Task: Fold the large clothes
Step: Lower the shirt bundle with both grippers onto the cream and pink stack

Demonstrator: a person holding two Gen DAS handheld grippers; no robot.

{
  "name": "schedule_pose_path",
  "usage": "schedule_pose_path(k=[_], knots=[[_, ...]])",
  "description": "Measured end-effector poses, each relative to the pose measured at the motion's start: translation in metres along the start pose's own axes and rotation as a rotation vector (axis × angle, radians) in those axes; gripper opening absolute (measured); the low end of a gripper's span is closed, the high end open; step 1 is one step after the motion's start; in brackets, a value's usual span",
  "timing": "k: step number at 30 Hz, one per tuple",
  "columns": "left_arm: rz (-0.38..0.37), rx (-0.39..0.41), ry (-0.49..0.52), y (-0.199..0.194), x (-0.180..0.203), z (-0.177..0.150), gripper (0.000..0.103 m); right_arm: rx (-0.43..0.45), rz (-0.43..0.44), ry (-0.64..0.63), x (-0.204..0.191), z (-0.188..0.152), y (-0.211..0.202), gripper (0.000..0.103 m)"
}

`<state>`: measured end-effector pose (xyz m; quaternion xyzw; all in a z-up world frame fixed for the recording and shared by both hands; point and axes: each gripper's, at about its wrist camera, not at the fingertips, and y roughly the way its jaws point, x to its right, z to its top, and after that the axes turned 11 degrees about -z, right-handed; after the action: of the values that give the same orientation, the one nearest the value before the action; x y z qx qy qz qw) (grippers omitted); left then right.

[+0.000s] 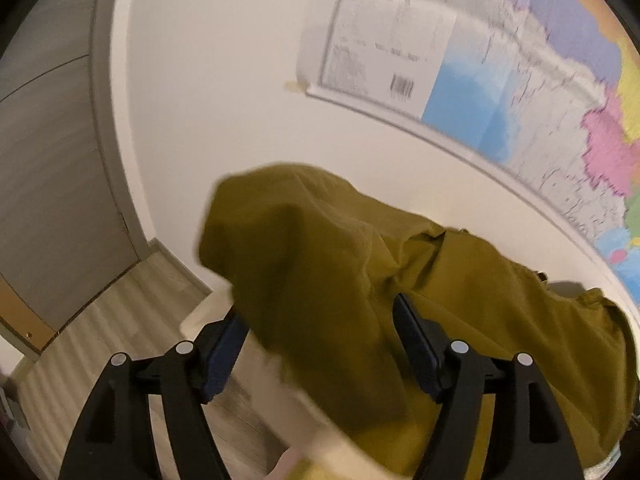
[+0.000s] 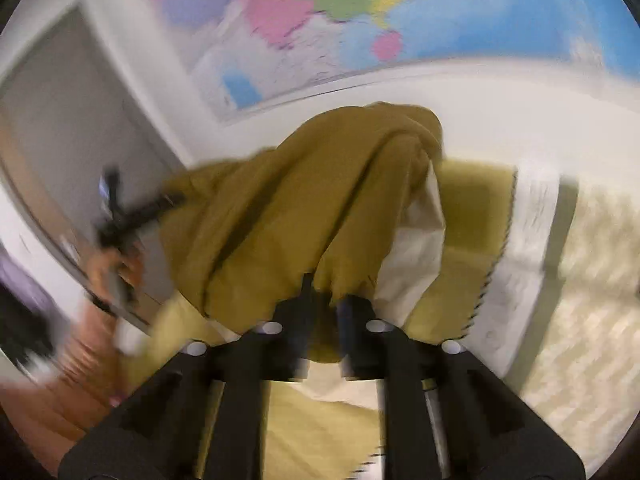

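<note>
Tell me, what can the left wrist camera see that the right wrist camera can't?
Only the left wrist view shows the barcode printed on the map's white margin. Only the right wrist view shows the pale yellow fringed cloth beneath the clothes, and a hand. Both show the olive-green fabric garment and the colourful paper wall map.

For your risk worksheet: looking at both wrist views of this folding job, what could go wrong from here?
1. The left gripper stands open around the olive garment, not pinching it, so that side could slip and sag.
2. Only the right gripper is shut on the cloth, so the bunched fabric may fold unevenly.
3. Both views are blurred, so a fast swing might drag the garment off the pale surface.
</note>
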<state>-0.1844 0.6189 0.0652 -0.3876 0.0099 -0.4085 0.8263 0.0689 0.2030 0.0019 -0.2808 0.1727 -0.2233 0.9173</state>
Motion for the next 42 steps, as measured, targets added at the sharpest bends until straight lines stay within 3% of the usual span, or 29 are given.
schedule_pose_path(k=[2, 6, 9, 10, 13, 16, 20, 24, 29, 33, 35, 39, 42], knots=[[0.011, 0.053, 0.009, -0.022, 0.000, -0.003, 0.073, 0.027, -0.015, -0.022, 0.005, -0.003, -0.005, 0.007], [-0.018, 0.078, 0.037, -0.037, 0.006, -0.012, 0.073, -0.137, -0.017, 0.057, 0.024, -0.025, 0.038, 0.008], [-0.080, 0.028, 0.097, -0.029, 0.024, -0.017, 0.073, -0.102, -0.043, 0.034, 0.013, -0.026, 0.031, 0.016], [-0.099, 0.015, 0.127, -0.027, 0.034, -0.019, 0.073, -0.100, -0.032, 0.045, 0.012, -0.022, 0.029, 0.024], [-0.165, 0.012, 0.214, -0.030, 0.066, -0.037, 0.073, -0.054, -0.070, 0.014, 0.004, -0.013, 0.011, 0.031], [-0.204, 0.005, 0.254, -0.027, 0.088, -0.051, 0.077, 0.016, -0.134, -0.030, -0.008, -0.004, -0.011, 0.046], [-0.204, 0.007, 0.306, -0.019, 0.113, -0.064, 0.077, 0.115, -0.147, -0.080, -0.021, 0.009, -0.033, 0.048], [-0.190, 0.024, 0.351, -0.023, 0.129, -0.074, 0.080, 0.138, -0.111, -0.095, -0.034, 0.026, -0.027, 0.050], [-0.170, 0.021, 0.372, -0.018, 0.138, -0.079, 0.084, 0.104, -0.099, -0.097, -0.045, 0.050, 0.011, 0.050], [-0.165, 0.020, 0.379, -0.016, 0.136, -0.081, 0.086, -0.032, -0.085, 0.000, -0.024, 0.050, 0.064, 0.047], [-0.162, 0.012, 0.385, -0.012, 0.136, -0.082, 0.087, -0.092, -0.039, 0.055, -0.010, 0.040, 0.083, 0.047], [-0.158, 0.012, 0.408, -0.012, 0.134, -0.077, 0.089, -0.117, 0.002, 0.087, 0.001, 0.035, 0.081, 0.048], [-0.144, 0.035, 0.355, -0.013, 0.117, -0.056, 0.088, -0.101, -0.014, 0.071, -0.002, 0.041, 0.067, 0.049]])
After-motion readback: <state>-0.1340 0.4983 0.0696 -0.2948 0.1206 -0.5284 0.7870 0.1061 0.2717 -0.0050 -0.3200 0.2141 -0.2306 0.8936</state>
